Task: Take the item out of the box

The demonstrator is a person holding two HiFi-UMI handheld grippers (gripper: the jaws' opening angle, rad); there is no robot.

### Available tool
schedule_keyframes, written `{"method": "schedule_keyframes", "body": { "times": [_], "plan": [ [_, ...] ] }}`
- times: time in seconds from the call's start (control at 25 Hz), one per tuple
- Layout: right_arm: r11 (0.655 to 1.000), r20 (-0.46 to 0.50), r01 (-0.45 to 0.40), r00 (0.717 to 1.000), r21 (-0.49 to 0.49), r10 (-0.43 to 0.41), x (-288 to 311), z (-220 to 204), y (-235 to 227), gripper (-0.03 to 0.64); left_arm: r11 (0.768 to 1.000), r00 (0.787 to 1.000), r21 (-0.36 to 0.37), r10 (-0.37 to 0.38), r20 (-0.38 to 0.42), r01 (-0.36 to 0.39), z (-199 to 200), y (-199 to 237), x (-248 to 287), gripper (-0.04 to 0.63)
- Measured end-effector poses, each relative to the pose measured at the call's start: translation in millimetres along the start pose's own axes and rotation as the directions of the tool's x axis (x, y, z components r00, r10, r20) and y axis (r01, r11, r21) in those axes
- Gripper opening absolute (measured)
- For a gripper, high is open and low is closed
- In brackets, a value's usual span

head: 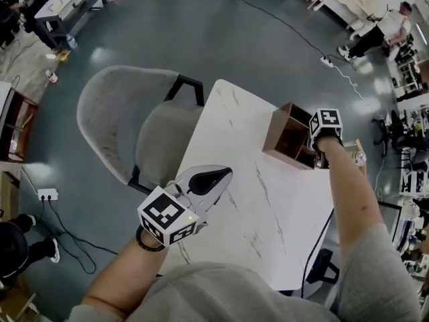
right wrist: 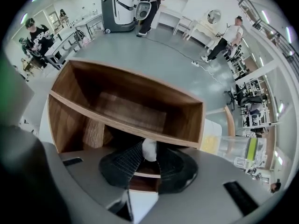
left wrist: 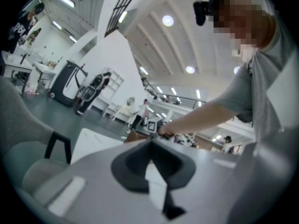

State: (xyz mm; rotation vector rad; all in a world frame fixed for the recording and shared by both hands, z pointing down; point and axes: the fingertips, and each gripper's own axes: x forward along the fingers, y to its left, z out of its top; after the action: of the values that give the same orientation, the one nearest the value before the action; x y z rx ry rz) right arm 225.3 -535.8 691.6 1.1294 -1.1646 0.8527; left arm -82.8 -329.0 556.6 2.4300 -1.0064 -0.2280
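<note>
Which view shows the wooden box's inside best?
The right gripper view: the wooden box fills it, open compartments facing the camera. The head view shows it small, from above; the left gripper view catches only a brown sliver.

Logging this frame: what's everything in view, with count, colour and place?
table: one, white marbled, centre
wooden box: one, brown, open-topped with compartments, table's far right edge
white item: one, white, inside the box
chair: one, grey, left of the table
power strips: two, white, on the grey floor
bystanders: several, around the room's edges
left claw: one, grey with black pads, shut and empty, above the table's left edge
right claw: one, same colours, pointing down into the box, shut on the white item
</note>
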Motion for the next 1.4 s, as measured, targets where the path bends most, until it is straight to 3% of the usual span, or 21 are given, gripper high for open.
{"method": "schedule_keyframes", "body": {
  "times": [0.64, 1.4],
  "plan": [
    [0.999, 0.056, -0.022, 0.998, -0.025, 0.023, -3, 0, -1, 0.072, 1.0, 1.0, -0.003, 0.003, -0.017, -0.003, -2, 5, -10, 0.002],
    [0.997, 0.147, 0.033, 0.989, -0.073, -0.022, -41, -1, -9, 0.026, 1.0, 1.0, 0.013, -0.009, -0.022, 0.009, 10, 5, -44, 0.002]
  ]
}}
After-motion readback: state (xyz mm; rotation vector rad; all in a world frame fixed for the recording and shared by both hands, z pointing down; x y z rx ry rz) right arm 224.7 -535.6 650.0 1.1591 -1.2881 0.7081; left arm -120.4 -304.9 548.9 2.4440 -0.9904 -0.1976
